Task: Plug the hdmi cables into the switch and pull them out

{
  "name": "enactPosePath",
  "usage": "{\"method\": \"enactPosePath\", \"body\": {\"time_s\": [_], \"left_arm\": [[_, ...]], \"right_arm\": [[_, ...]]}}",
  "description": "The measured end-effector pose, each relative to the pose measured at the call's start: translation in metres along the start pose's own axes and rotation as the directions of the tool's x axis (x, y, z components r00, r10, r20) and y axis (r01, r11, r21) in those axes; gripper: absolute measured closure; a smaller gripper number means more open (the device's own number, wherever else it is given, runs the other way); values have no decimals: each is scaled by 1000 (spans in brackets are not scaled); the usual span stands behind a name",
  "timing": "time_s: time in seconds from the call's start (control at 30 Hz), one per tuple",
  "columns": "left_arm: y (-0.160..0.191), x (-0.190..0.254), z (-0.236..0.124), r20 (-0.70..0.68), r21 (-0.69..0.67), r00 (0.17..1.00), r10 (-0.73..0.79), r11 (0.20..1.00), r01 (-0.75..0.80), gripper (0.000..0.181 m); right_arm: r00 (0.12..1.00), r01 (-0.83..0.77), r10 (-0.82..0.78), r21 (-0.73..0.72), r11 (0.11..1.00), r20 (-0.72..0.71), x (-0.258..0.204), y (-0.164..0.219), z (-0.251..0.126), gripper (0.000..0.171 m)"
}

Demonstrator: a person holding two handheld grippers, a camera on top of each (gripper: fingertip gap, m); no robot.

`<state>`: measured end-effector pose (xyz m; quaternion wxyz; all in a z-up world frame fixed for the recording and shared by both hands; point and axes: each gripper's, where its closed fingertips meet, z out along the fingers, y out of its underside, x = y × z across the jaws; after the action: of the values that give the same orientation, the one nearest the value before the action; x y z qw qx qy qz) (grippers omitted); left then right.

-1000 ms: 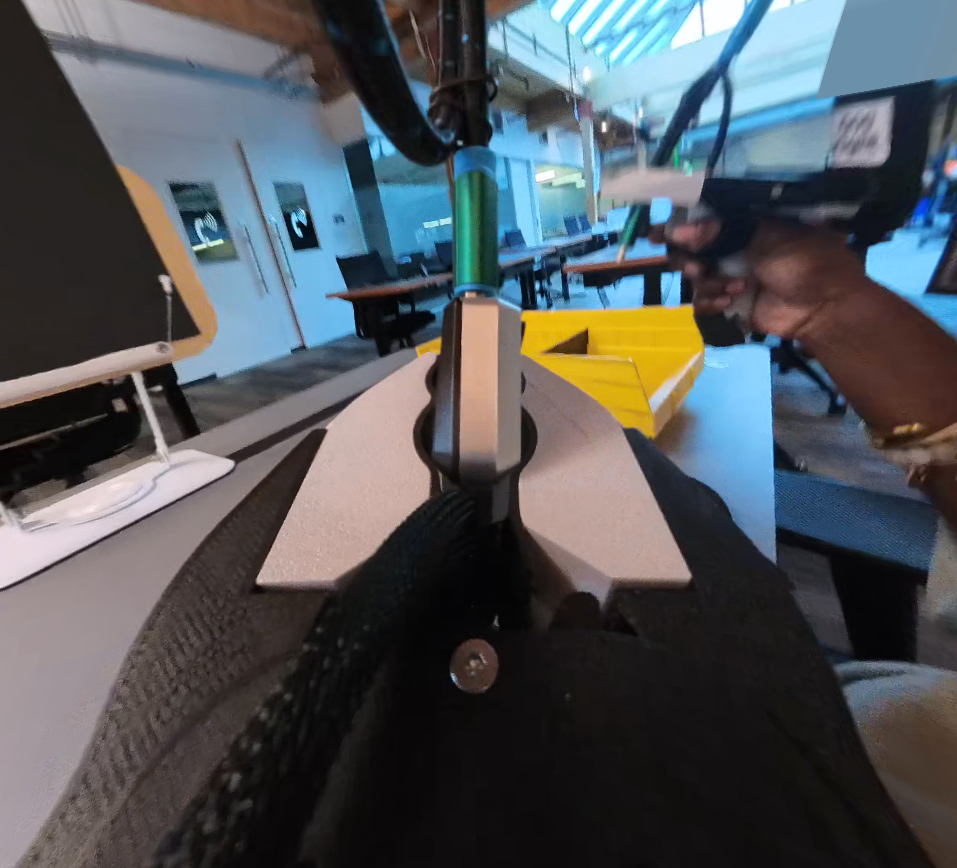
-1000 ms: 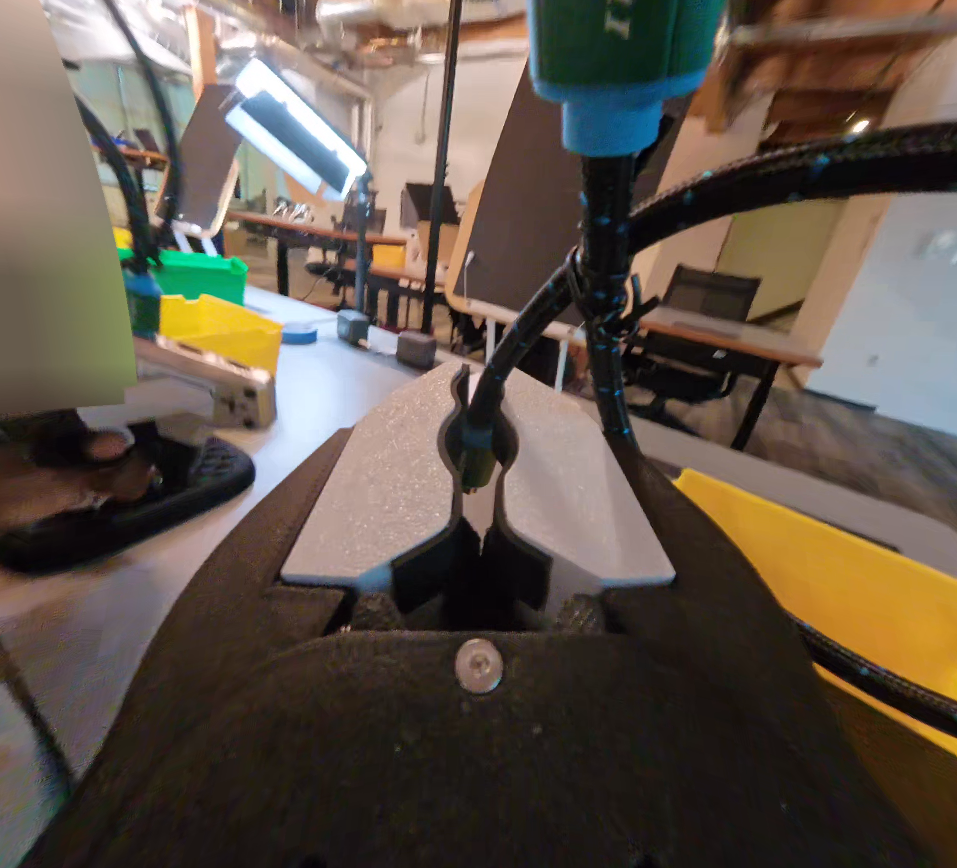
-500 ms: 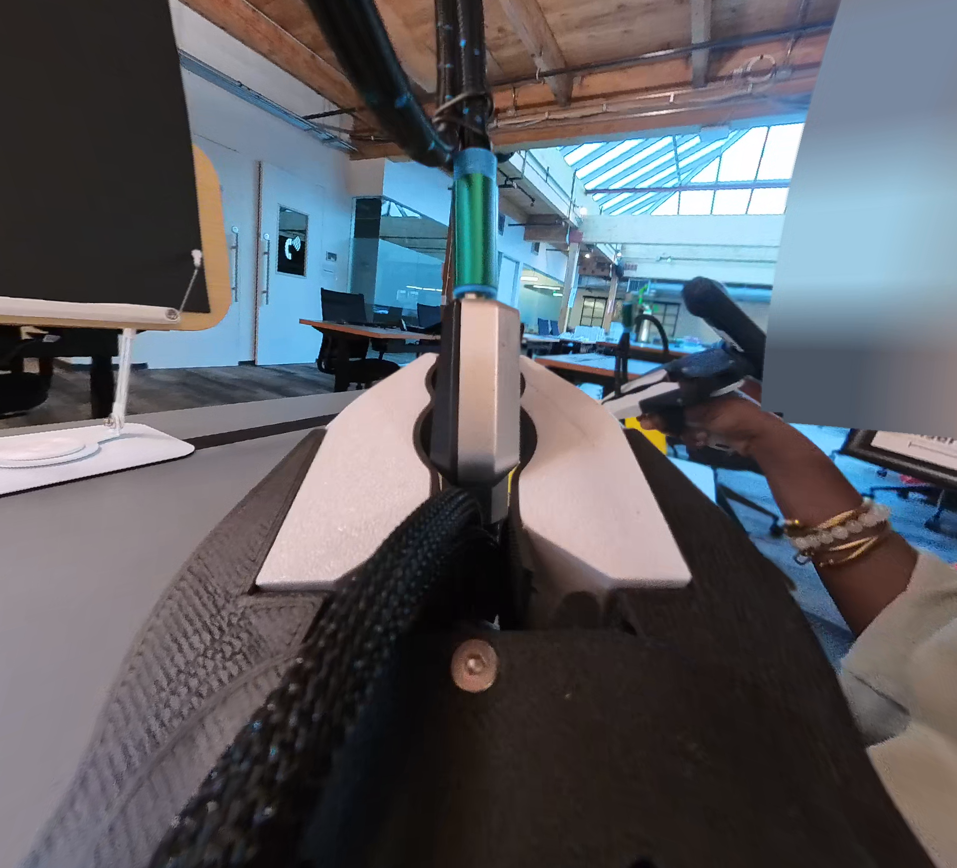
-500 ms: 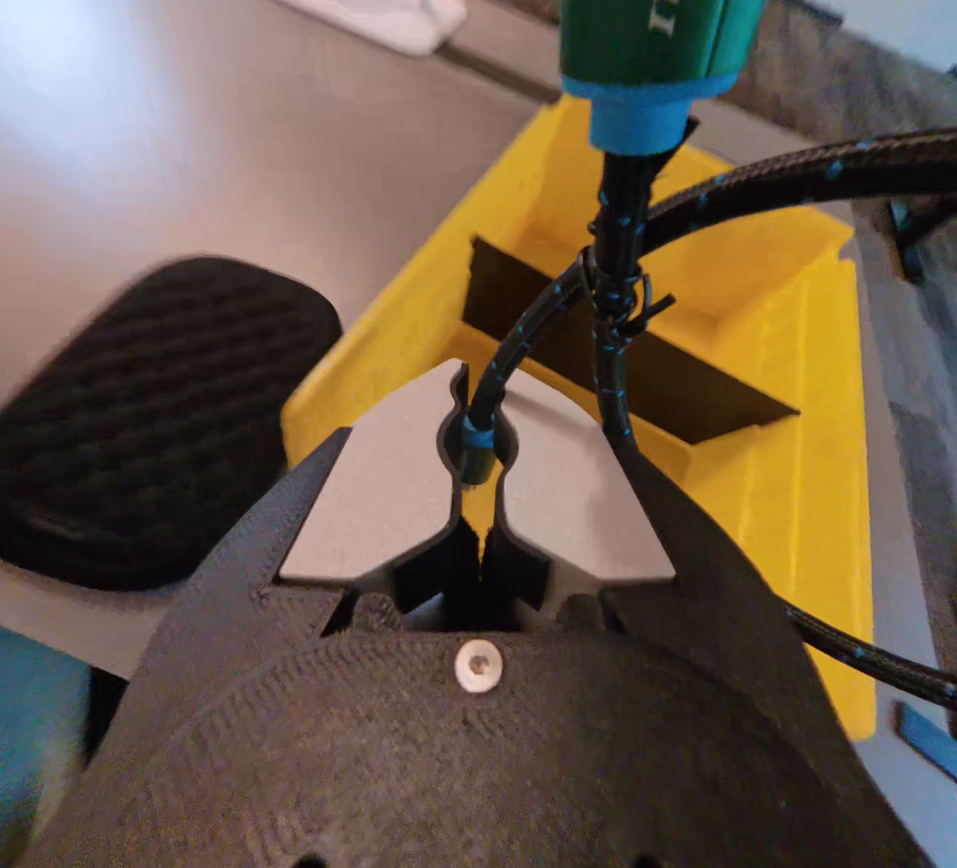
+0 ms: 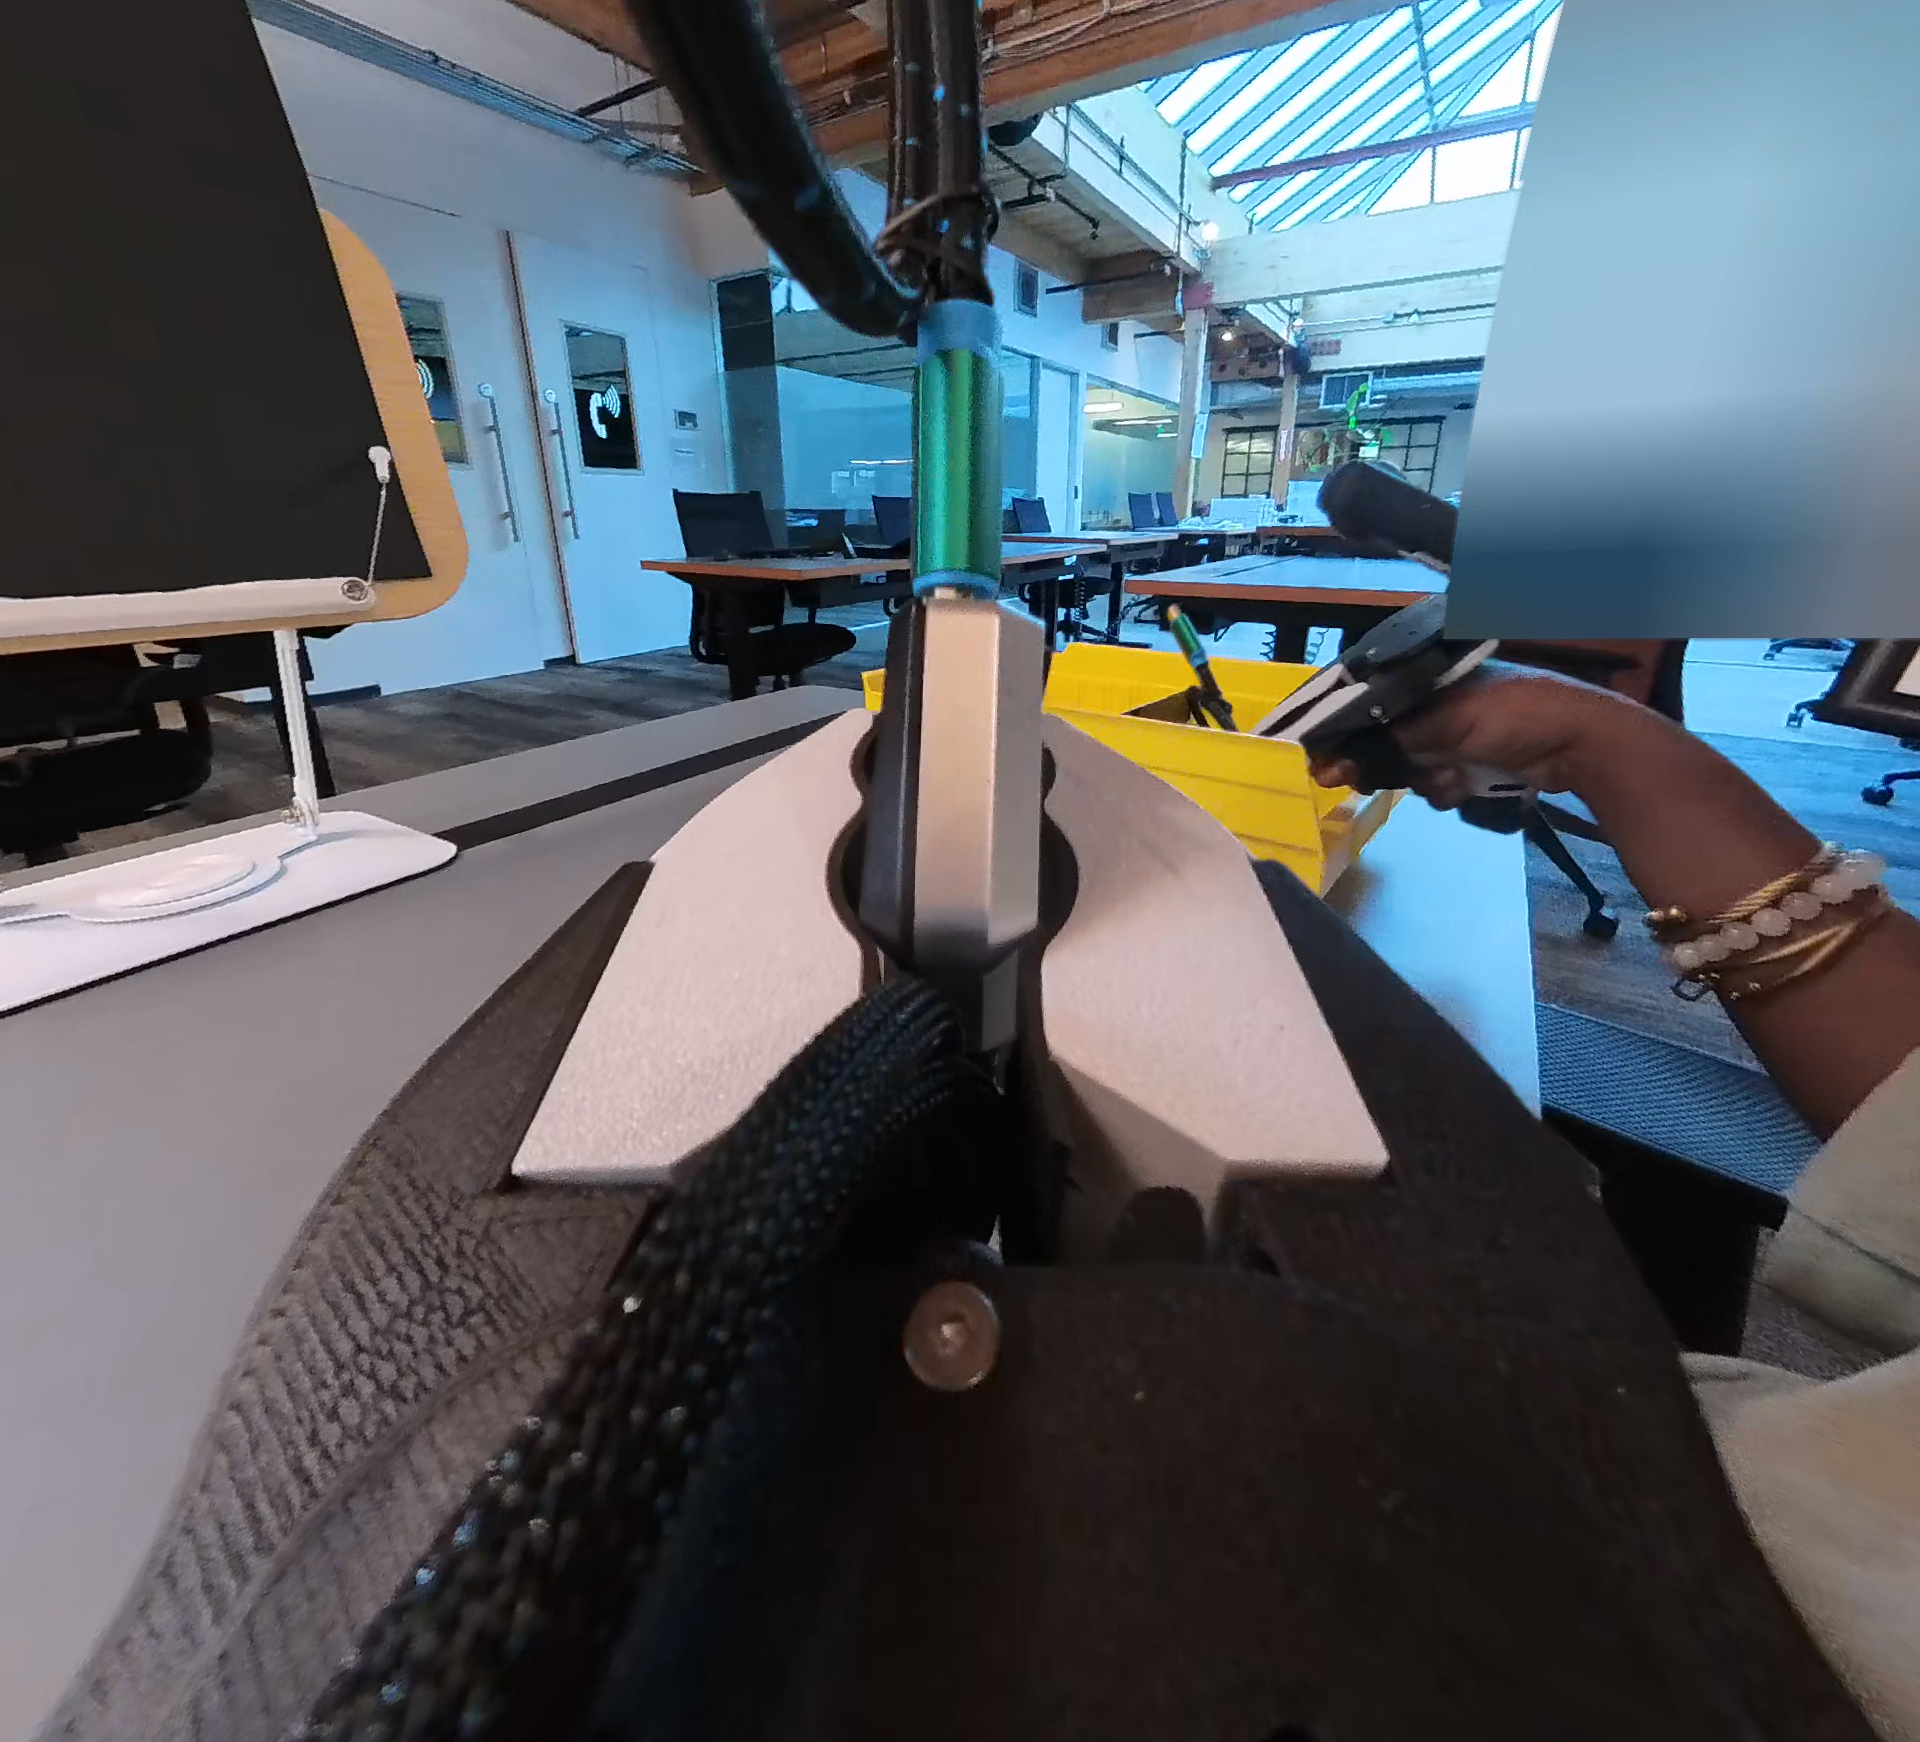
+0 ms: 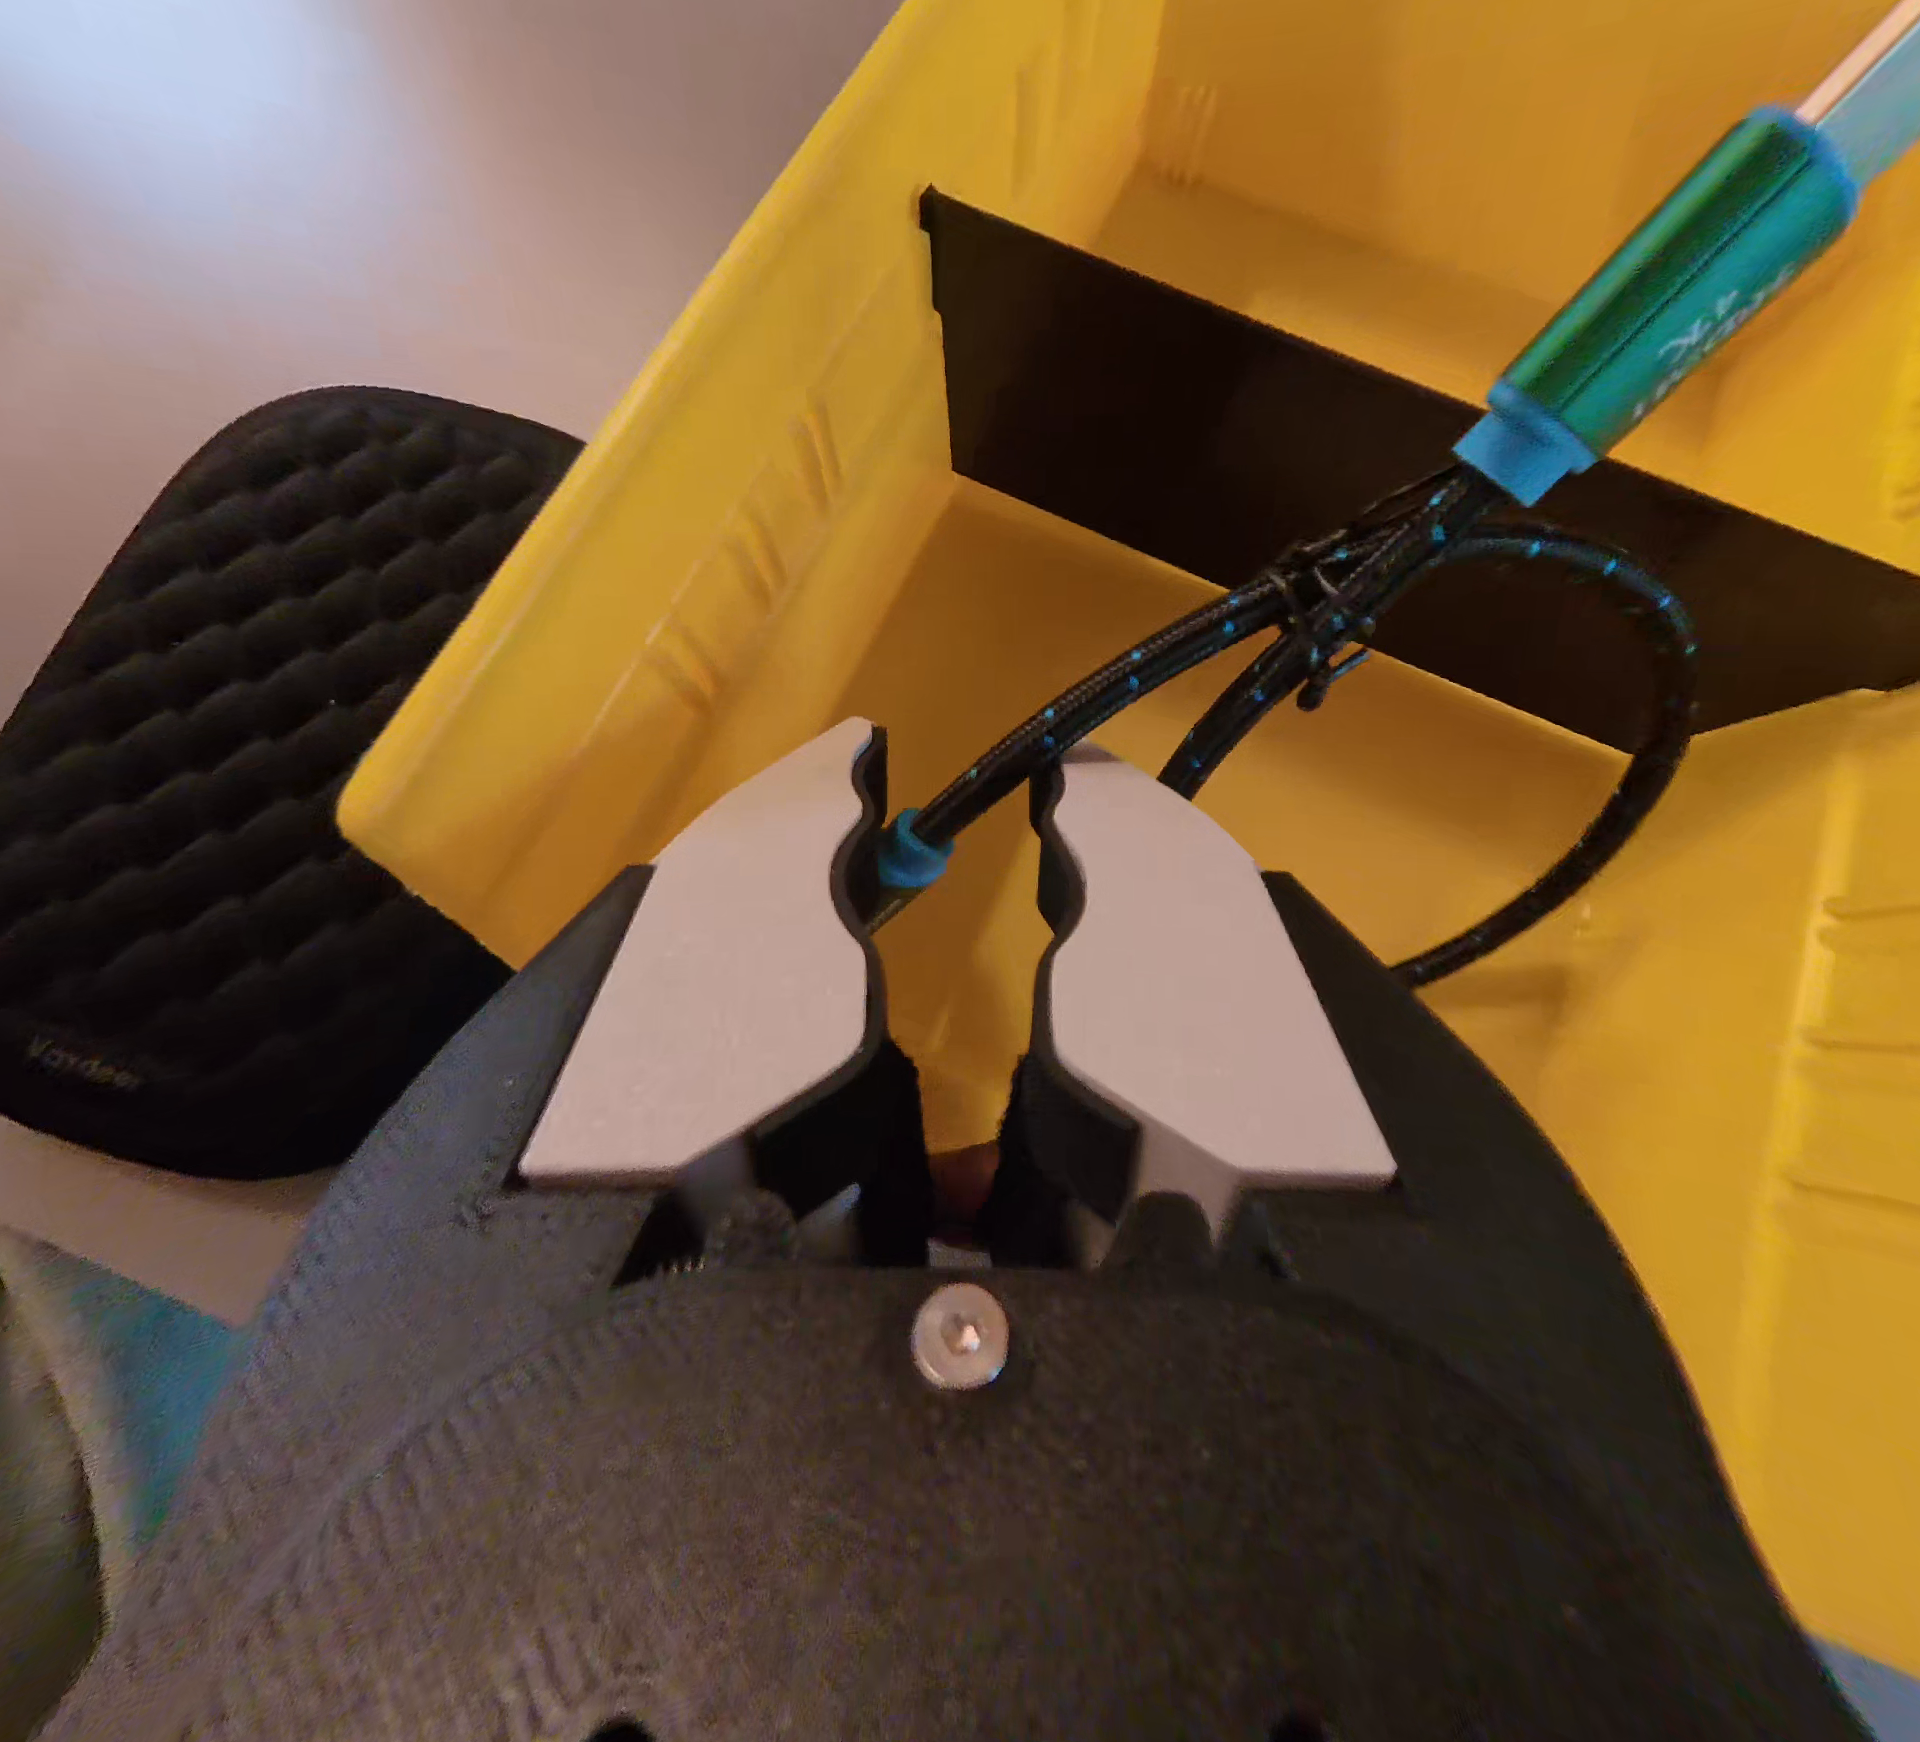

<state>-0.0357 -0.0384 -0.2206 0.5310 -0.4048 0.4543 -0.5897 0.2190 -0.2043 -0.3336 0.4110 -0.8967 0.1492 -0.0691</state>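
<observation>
My left gripper (image 5: 956, 757) is shut on the silver HDMI switch (image 5: 961, 788) and holds it upright above the grey table (image 5: 208, 1121). A green HDMI plug (image 5: 956, 466) sits in the switch's far end, its black braided cables (image 5: 935, 30) running up out of view. My right gripper (image 6: 961, 778) is open over the yellow bin (image 6: 727, 497). A second braided cable (image 6: 1143, 684) hangs into the bin. Its blue-collared end (image 6: 909, 856) leans on my left finger only, and its green plug (image 6: 1683, 290) rests across the black divider (image 6: 1195, 383). The right gripper also shows in the left wrist view (image 5: 1340, 705).
A black textured mat (image 6: 187, 757) lies on the table left of the bin. A white stand base (image 5: 208, 871) with a dark board (image 5: 135, 238) stands at the far left. The bin (image 5: 1195, 747) sits near the table's right edge. A person's arm (image 5: 1662, 819) reaches in from the right. Across from one pair of fingers to the other is roughly 35 cm.
My right gripper tipped down over the yellow bin and opened, letting go of the thin cable end it had gripped. The green plug dropped onto the divider. My left gripper kept its hold on the switch.
</observation>
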Motion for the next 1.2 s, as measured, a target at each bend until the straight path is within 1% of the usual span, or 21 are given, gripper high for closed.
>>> {"method": "enactPosePath", "body": {"time_s": [0.07,0.13,0.2,0.23,0.27,0.33,0.37,0.4,0.47,0.53,0.57,0.63,0.67,0.7,0.77,0.8,0.87,0.93,1.03,1.1,1.2], "left_arm": [[0,0,0,0,-2,1000,5,1000,-5,158],[1,0,0,0,-5,1000,7,1000,-7,157],[2,1,1,1,-8,1000,10,1000,-10,158],[2,1,1,1,-10,1000,12,1000,-12,158],[2,1,1,0,-13,1000,16,1000,-16,157],[3,2,2,0,-17,1000,24,1000,-24,157],[3,2,2,1,-20,1000,28,999,-28,157],[4,2,2,1,-23,1000,31,999,-31,157],[5,2,2,-1,-28,999,36,999,-36,156],[6,3,3,-2,-33,999,38,999,-38,156],[6,3,3,-3,-35,999,39,999,-40,157],[8,4,4,-5,-41,999,43,998,-43,156],[8,4,4,-3,-43,999,46,998,-46,156],[8,4,4,0,-45,999,48,998,-48,157],[8,3,5,18,-43,998,56,998,-55,157],[8,1,5,30,-41,998,60,997,-58,157],[7,-1,5,59,-37,996,68,997,-66,157],[6,-5,5,97,-34,991,88,996,-85,157],[7,-7,6,146,-41,979,143,990,-138,157],[10,-4,8,154,-64,967,201,979,-193,157],[18,2,13,149,-124,935,321,945,-304,157]], "right_arm": [[999,19,-19,-4,1000,-49,3,0,-5,145],[991,54,-59,-42,998,-118,8,3,-9,143],[967,129,-160,-161,978,-197,17,11,-11,142],[953,166,-216,-228,959,-214,21,15,-10,135],[947,190,-250,-281,941,-199,21,19,-7,128],[966,163,-220,-345,924,-134,14,25,-1,114],[974,135,-190,-359,923,-122,13,25,1,106],[977,115,-171,-360,926,-127,13,23,1,103],[970,106,-170,-326,939,-175,18,14,-3,104],[956,121,-181,-251,960,-232,20,0,-11,107],[947,134,-178,-174,976,-266,20,-12,-17,108],[943,168,-144,55,984,-299,9,-44,-34,117],[953,191,-136,188,963,-269,-4,-61,-44,121],[967,207,-145,318,925,-209,-23,-77,-53,123],[978,193,-204,532,825,-39,-70,-101,-72,128],[968,165,-245,610,775,50,-94,-111,-81,130],[920,93,-335,716,692,204,-140,-124,-96,134],[844,25,-424,766,643,328,-183,-130,-103,137],[743,-59,-484,765,641,462,-235,-131,-97,135],[713,-101,-475,746,658,516,-257,-132,-85,132],[693,-174,-433,717,675,576,-276,-134,-73,129]]}}
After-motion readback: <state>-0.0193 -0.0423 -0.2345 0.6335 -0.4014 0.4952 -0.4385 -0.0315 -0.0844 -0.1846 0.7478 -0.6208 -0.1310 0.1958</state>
